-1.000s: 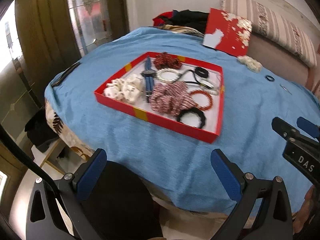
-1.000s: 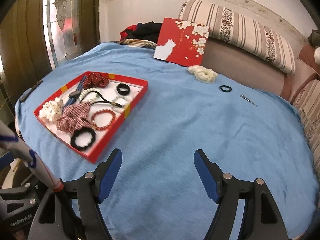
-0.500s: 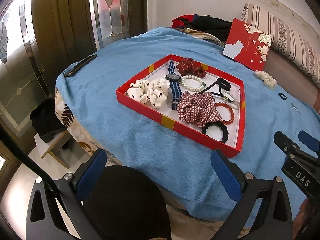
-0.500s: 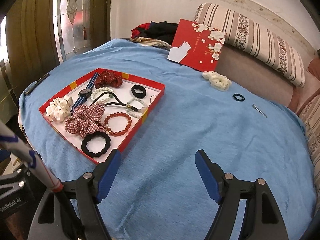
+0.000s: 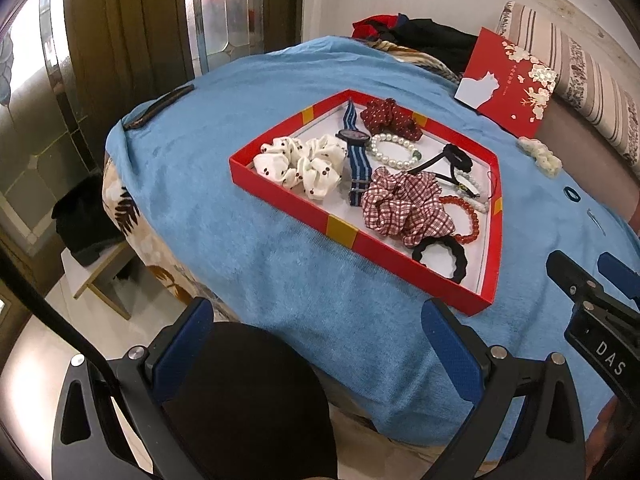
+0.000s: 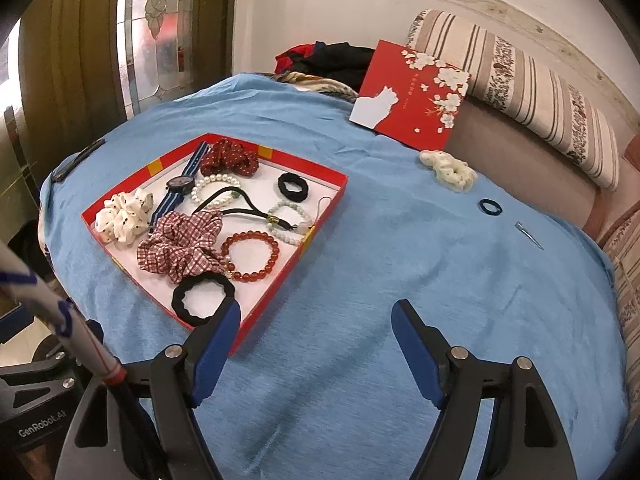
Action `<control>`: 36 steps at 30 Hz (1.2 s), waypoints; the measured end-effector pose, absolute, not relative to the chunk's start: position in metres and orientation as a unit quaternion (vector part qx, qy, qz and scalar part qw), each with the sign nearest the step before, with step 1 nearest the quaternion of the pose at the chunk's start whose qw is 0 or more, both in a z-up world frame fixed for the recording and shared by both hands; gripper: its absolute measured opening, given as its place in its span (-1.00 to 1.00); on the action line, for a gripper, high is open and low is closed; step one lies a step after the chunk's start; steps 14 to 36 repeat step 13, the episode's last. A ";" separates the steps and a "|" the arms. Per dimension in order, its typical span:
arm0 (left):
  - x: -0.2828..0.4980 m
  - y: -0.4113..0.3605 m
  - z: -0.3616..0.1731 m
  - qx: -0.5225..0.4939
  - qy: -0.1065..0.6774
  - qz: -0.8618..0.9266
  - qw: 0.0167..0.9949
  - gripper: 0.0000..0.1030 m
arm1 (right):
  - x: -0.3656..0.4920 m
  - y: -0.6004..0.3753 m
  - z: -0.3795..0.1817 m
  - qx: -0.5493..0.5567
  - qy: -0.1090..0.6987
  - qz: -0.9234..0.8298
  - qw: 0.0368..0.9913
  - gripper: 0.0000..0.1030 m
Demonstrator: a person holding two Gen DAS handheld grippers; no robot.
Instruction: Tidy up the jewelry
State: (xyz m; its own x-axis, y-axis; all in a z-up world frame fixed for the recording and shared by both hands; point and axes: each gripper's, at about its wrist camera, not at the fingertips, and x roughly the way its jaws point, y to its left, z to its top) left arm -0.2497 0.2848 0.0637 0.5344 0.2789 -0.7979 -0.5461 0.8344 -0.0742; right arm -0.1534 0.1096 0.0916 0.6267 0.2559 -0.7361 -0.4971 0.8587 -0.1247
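A red tray (image 5: 340,229) (image 6: 325,208) on the blue cloth holds a checked scrunchie (image 5: 406,206) (image 6: 182,246), a white dotted scrunchie (image 5: 304,164) (image 6: 124,216), a striped watch (image 5: 356,152) (image 6: 176,192), bead bracelets and black hair ties. A cream scrunchie (image 6: 450,169) (image 5: 540,156), a small dark ring (image 6: 491,207) and a metal pin (image 6: 529,235) lie loose on the cloth to the right. My left gripper (image 5: 316,340) is open near the cloth's front edge, short of the tray. My right gripper (image 6: 316,340) is open over bare cloth by the tray's near corner. Both are empty.
A red lid with a white cat (image 6: 412,96) leans on a striped sofa cushion (image 6: 520,80) at the back. Dark clothes (image 6: 332,58) lie behind the table. A black strip (image 5: 158,106) rests at the cloth's left edge. A dark round shape (image 5: 248,400) sits under my left gripper.
Both grippers have shifted sideways and rolled a little; the tray now sits nearer and more to the right in each view. Jaws stay open and empty.
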 end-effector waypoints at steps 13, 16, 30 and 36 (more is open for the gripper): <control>-0.254 0.285 0.069 -0.178 0.423 0.247 0.853 1.00 | -0.153 0.105 0.090 -0.147 0.386 0.221 0.884 0.59; -0.254 0.285 0.069 -0.178 0.423 0.247 0.853 1.00 | -0.153 0.105 0.090 -0.147 0.386 0.221 0.884 0.59; -0.254 0.285 0.069 -0.178 0.423 0.247 0.853 1.00 | -0.153 0.105 0.090 -0.147 0.386 0.221 0.884 0.59; -0.254 0.285 0.069 -0.178 0.423 0.247 0.853 1.00 | -0.153 0.105 0.090 -0.147 0.386 0.221 0.884 0.59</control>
